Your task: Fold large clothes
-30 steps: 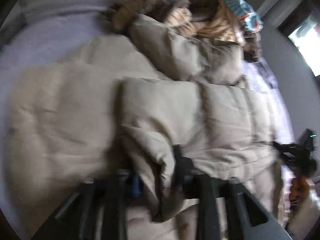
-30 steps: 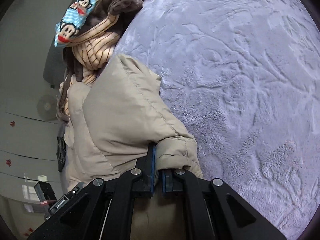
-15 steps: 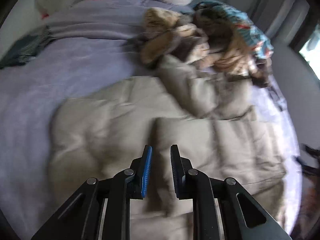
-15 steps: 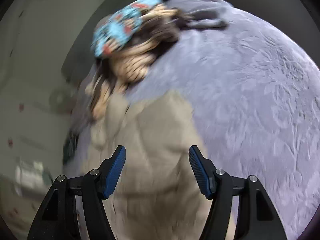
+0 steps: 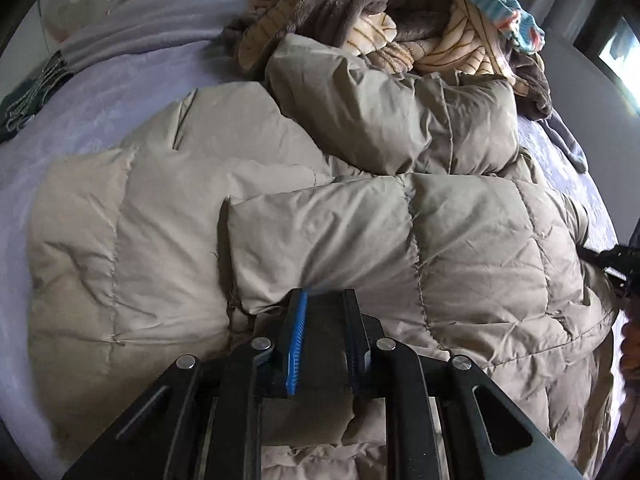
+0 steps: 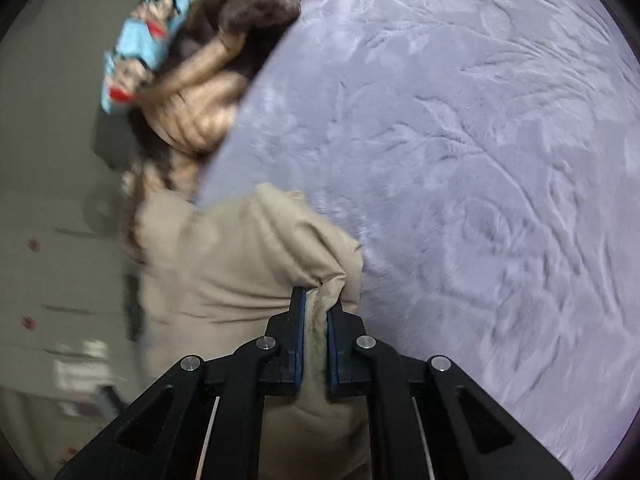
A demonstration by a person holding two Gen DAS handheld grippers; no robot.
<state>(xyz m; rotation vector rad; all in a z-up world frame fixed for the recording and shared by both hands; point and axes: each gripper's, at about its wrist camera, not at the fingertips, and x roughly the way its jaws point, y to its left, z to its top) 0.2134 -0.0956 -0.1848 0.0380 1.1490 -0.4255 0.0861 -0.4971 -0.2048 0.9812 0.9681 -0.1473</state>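
The lilac bed (image 5: 120, 92) carries a beige puffer coat (image 5: 160, 220), spread across its near half, one sleeve already laid over the body. Judging by this, folding is begun but far from finished; the body's own folds remain. A heap of striped and patterned clothes (image 5: 400, 28) waits at the far end. No containers show. The right tongs (image 6: 316, 312), jaws just closing, are clamped on a coat edge. The left tongs (image 5: 324, 304) are nearly together, apparently pinching coat fabric.

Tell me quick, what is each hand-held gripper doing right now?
Left hand-held gripper: closed on a fold of the beige puffer jacket.
Right hand-held gripper: jaws just closed, now pinching the jacket's edge.
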